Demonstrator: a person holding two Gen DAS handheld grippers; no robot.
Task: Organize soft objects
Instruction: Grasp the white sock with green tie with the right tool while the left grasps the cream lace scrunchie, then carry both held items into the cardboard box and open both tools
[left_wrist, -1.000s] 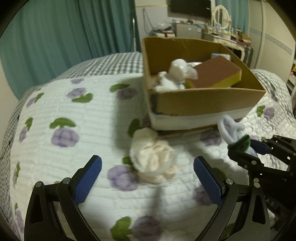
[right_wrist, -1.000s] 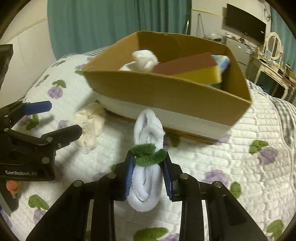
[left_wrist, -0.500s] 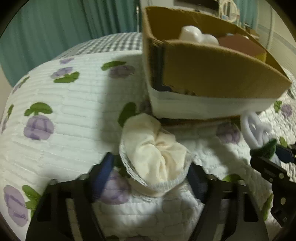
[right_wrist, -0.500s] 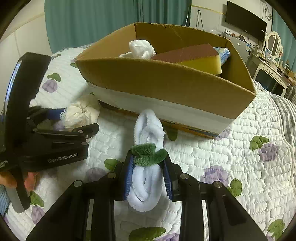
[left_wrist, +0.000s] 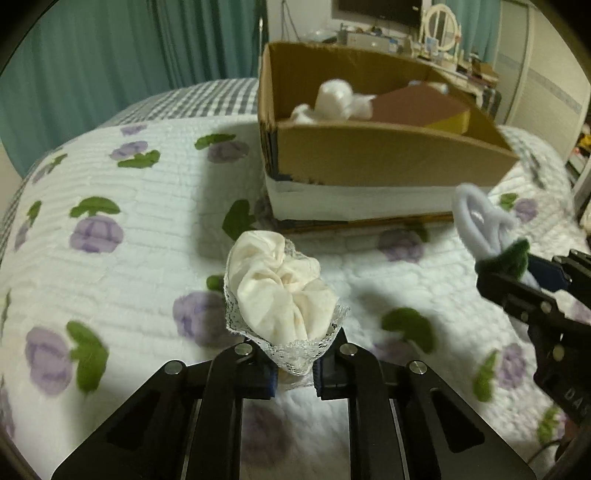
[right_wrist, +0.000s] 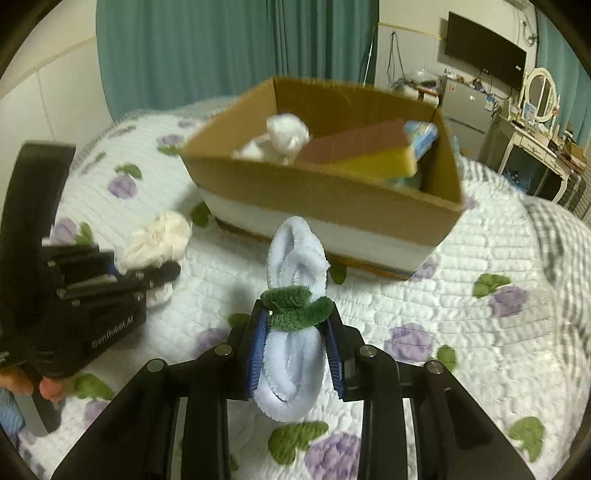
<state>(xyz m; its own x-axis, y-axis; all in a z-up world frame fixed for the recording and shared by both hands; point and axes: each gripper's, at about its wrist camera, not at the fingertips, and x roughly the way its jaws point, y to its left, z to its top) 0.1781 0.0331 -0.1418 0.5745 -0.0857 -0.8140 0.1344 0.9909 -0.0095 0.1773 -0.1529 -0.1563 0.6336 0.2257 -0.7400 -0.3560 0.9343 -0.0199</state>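
Observation:
My left gripper (left_wrist: 293, 373) is shut on a cream scrunchie with a lace edge (left_wrist: 282, 291) and holds it above the quilt, in front of the cardboard box (left_wrist: 369, 158). It also shows in the right wrist view (right_wrist: 157, 240). My right gripper (right_wrist: 295, 347) is shut on a white fluffy roll bound with a green band (right_wrist: 295, 332), held above the quilt in front of the box (right_wrist: 325, 192). The roll also shows in the left wrist view (left_wrist: 480, 225). The box holds a white cloth ball (right_wrist: 288, 134), a brown and yellow sponge (right_wrist: 369, 151) and a blue item (right_wrist: 421, 134).
The box stands on a white quilt with purple flowers (left_wrist: 110, 229) on a bed. Teal curtains (right_wrist: 221, 48) hang behind. A dresser with a mirror (right_wrist: 539, 99) and a wall TV (right_wrist: 484, 51) are at the far right.
My left gripper closed on the cream scrunchie and lifted it off the quilt. My right gripper kept hold of the white roll and rose a little toward the box.

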